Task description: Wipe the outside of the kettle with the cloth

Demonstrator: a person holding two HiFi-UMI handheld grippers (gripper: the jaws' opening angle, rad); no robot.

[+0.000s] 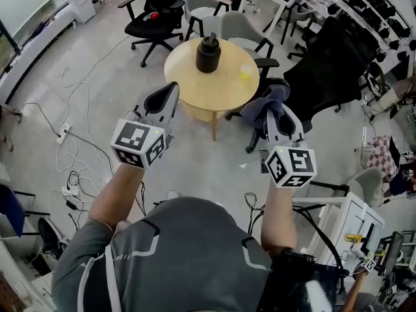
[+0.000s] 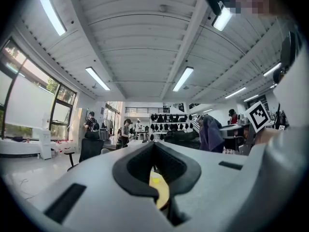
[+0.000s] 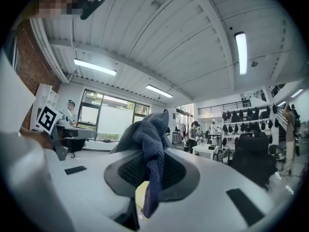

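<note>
My right gripper (image 3: 149,175) is clamped on the crumpled blue-grey cloth (image 3: 150,132), which bunches up above the jaws. My left gripper (image 2: 155,173) has its jaws together on nothing. The black kettle (image 1: 208,54) stands on the round pale wooden table (image 1: 224,90), well apart from both grippers.

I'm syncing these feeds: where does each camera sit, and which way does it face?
Head view: on the person's head, facing steeply down at table and kettle; arms, left gripper, right gripper show.
Left gripper view: on that gripper, tilted toward the ceiling; shut empty jaws show.
Right gripper view: likewise tilted up; jaws shut on the cloth.
Shared: cloth, in all three.
</note>
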